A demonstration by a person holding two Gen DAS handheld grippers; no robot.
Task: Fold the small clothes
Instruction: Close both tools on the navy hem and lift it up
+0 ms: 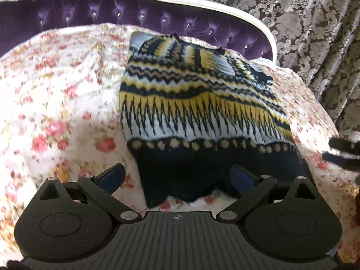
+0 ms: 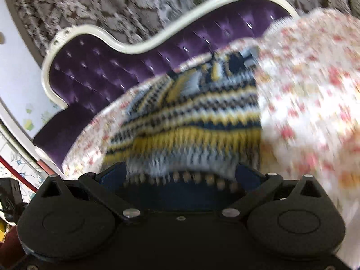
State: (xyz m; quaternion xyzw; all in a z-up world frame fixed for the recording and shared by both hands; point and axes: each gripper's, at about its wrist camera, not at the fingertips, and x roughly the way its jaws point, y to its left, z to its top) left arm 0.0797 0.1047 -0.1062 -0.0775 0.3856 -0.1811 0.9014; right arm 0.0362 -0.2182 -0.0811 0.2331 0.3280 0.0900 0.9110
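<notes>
Knitted and soft, the sweater lies on the bed's floral bedspread; both wide-open claws, left claw and right claw, hold nothing. Its limp dark hem looks the likeliest place to grip.
</notes>
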